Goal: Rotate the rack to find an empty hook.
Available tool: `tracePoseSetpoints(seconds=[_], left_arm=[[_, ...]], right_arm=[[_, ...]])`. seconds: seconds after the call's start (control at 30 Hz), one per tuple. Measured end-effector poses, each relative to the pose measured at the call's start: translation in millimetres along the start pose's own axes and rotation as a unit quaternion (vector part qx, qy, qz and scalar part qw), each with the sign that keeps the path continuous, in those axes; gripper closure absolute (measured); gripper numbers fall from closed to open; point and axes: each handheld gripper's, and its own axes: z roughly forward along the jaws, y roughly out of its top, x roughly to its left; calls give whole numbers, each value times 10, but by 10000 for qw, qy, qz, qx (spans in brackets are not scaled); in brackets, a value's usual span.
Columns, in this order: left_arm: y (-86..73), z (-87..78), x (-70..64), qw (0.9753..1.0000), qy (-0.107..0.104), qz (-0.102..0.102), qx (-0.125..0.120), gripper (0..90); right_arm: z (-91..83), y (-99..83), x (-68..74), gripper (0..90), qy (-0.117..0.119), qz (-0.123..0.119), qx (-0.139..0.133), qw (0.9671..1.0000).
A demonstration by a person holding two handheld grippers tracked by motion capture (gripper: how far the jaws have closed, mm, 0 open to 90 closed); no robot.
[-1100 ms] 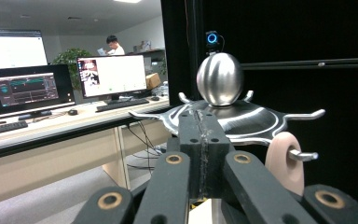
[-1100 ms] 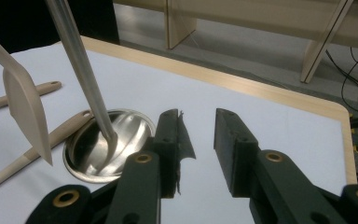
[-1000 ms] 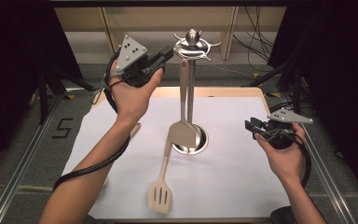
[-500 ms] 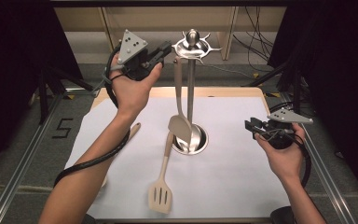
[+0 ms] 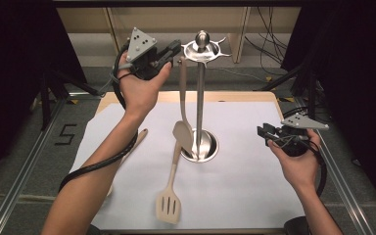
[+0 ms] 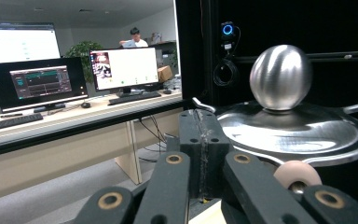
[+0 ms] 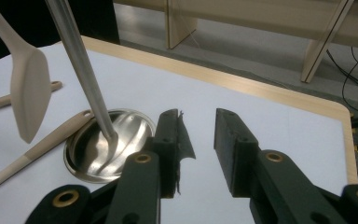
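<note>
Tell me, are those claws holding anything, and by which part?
Nothing, it seems: the left gripper is shut empty beside the hanging spatula, by its handle end; the right gripper is open, empty.

Beige spatula hanging upright from a hook of the steel utensil stand, blade down just above the round base, handle top at the hook

One metal utensil stand on the table; one spoon hanging from it; one slotted spatula lying flat with its handle on the stand's base; one more wooden handle beside the left forearm, its head hidden. Two grippers: left, right; one white sheet over the tabletop.
</note>
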Motion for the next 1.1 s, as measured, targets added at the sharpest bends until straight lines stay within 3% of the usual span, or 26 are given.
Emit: tracePoseSetpoints(seconds=[0.37,0.47,0.5,0.6,0.83,0.9,0.97,1.1], left_arm=[[-2,-10,21,10000,3,1,28,878],[-36,-64,38,10000,-3,11,52,807],[-55,-89,43,10000,-6,15,69,786],[-111,-186,79,10000,24,-7,85,731],[-291,-479,186,9997,42,-49,217,598],[-362,-571,224,9995,57,-17,321,571],[-450,-661,262,9991,73,-17,420,558],[-664,-828,344,9976,137,25,682,546]], right_arm=[[4,-4,21,709,-54,118,-32,9999],[-6,-1,-16,704,17,-56,2,10000],[-3,1,-36,703,-13,-152,-49,9999],[-22,7,-28,699,-28,-35,32,10000],[-17,4,-36,689,-31,-100,33,9999],[-16,2,-39,685,-15,-89,43,10000],[-28,0,-12,679,-20,123,109,9999],[-30,0,-21,673,-72,63,78,9999]])
